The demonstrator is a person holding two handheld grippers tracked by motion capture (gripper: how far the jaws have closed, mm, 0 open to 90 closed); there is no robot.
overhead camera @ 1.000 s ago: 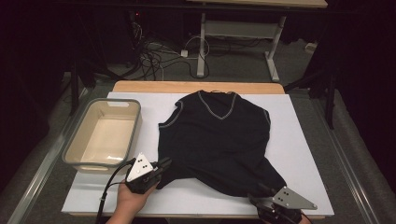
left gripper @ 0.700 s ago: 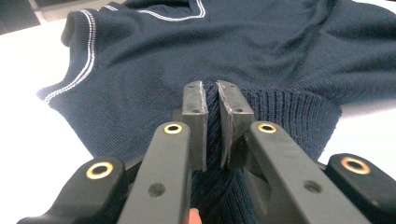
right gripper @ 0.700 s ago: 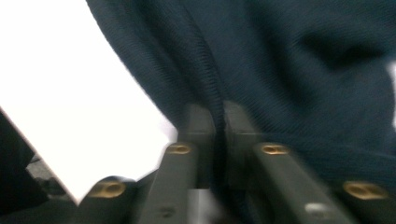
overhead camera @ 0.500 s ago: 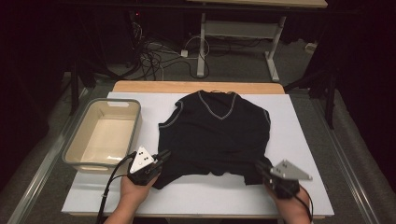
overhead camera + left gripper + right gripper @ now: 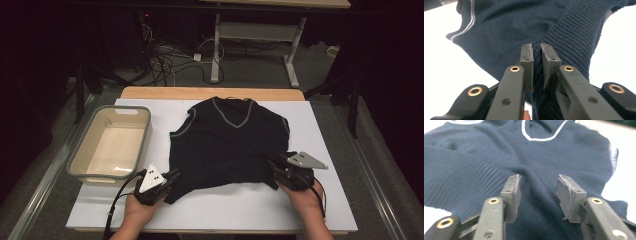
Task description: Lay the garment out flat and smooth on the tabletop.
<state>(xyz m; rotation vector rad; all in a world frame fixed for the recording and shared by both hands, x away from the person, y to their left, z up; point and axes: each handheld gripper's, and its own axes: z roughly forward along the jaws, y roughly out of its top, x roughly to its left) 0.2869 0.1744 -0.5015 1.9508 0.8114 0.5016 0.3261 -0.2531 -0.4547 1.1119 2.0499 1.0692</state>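
My left gripper point(image 5: 537, 53) is squeezed tight on the bottom edge of the dark sweater vest point(image 5: 230, 142). A fold of the ribbed hem sticks up between my two pads, and the pads are almost touching. So that corner is caught.

My right gripper point(image 5: 539, 192) is not holding anything. Its jaws have just been opening, and now they stand about half open. The vest lies flat under them and between them, but the pads do not press on it.

The vest lies spread out in front of both my grippers on the white board point(image 5: 330, 130), neck hole at the far end, hem close to me. The hem looks bunched up by my left pads and a bit crooked by my right ones.

The tub point(image 5: 82, 152) sits far off past my left gripper, and there is nothing in it.

I think I am only at the start. One corner is grabbed. I think my right gripper must close on its corner next. Then comes the folding or lifting, and maybe the tub.
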